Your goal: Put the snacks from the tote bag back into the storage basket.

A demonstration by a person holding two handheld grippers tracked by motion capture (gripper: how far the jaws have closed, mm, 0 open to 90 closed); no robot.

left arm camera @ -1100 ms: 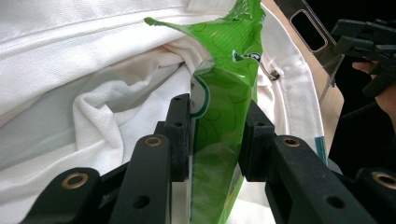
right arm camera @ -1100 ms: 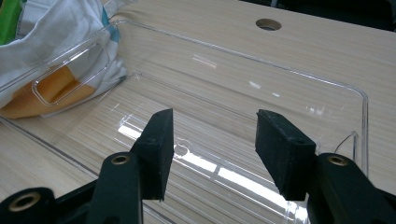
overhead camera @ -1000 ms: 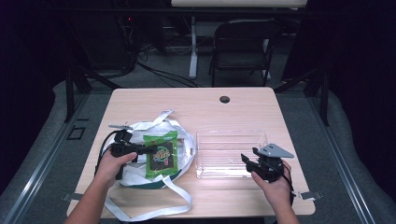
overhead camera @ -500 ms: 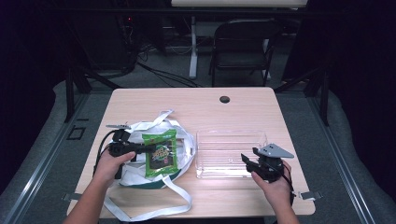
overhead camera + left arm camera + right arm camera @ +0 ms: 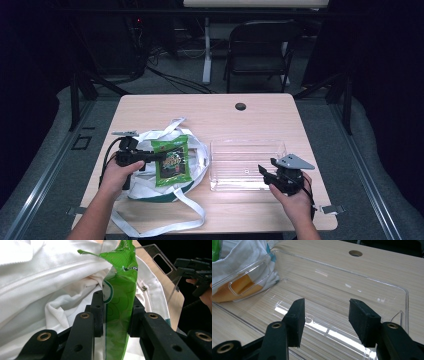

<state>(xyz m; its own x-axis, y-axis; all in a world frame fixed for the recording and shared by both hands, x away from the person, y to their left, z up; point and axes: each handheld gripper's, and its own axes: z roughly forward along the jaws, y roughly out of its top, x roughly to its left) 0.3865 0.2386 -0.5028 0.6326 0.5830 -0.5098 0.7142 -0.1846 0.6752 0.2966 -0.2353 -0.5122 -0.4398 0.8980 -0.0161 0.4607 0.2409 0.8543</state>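
Left hand-held gripper [image 5: 116, 322] clenched on green snack packet [image 5: 121, 300], frame center, lifting it from white bag [image 5: 50, 290]; right hand-held gripper [image 5: 325, 320] released over clear tray [image 5: 337, 280], ready to receive.

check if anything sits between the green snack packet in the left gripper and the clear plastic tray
Nothing visible does. The left gripper is shut on the green snack packet over the white cloth bag. The clear plastic tray lies just beside the bag, empty; the right gripper waits open at its near edge.
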